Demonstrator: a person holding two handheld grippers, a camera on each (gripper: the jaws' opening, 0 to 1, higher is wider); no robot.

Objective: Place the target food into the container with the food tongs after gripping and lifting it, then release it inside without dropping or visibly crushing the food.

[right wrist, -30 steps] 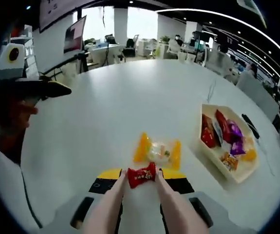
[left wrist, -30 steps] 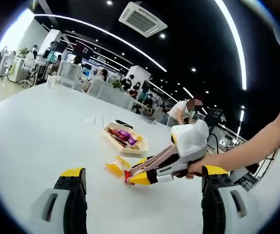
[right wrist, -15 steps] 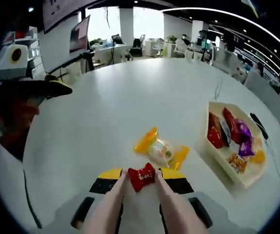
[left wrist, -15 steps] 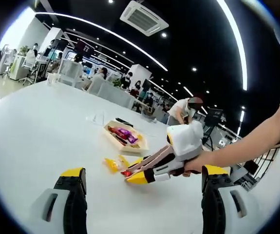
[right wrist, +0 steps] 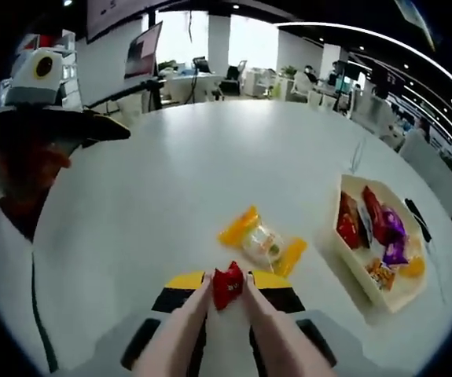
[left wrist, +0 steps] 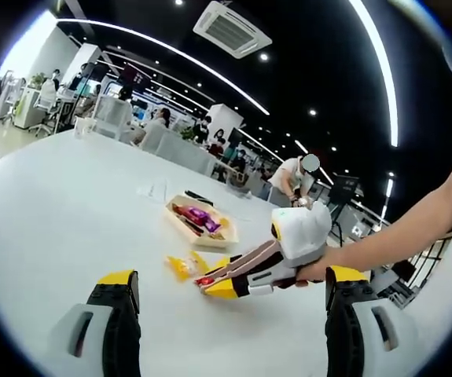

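The red wrapped candy [right wrist: 227, 284] was pinched in the right claw [right wrist: 227, 292], with the tray [right wrist: 350, 255] lying ahead to its right.

Glossy red candy wrapper [right wrist: 227, 284]; matt white table [right wrist: 178, 181].

Your white round table [right wrist: 170, 173] carries a yellow-ended wrapped candy [right wrist: 262, 243], lying just ahead of your right gripper's tips. Further ahead and to the right of those tips sits a cream tray [right wrist: 350, 259] of assorted sweets. In the left gripper view, the candy [left wrist: 185, 265] lies short of the tray [left wrist: 227, 239].
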